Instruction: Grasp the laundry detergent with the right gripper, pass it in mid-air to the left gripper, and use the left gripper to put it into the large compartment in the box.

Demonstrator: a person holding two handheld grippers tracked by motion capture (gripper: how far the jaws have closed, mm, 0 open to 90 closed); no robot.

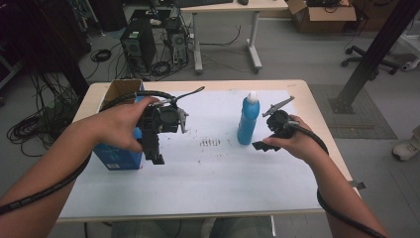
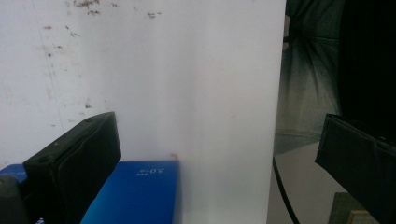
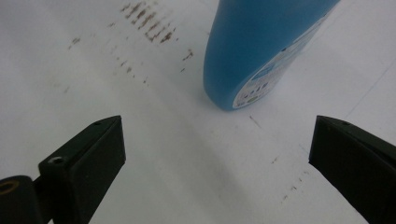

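Note:
A blue bottle with a white cap stands upright on the white sheet right of centre. My right gripper is just right of its base, open and empty; in the right gripper view the bottle's base stands ahead of the spread jaws. A blue cardboard box with an open top sits at the sheet's left edge. My left gripper hovers beside the box's near right corner, pointing down, open and empty. In the left gripper view the box's blue side lies between the jaws.
The white sheet covers most of the wooden table; brown smudges mark it near the middle. Cables trail from both grippers. Beyond the table are computer towers, another desk, floor cables and a black post.

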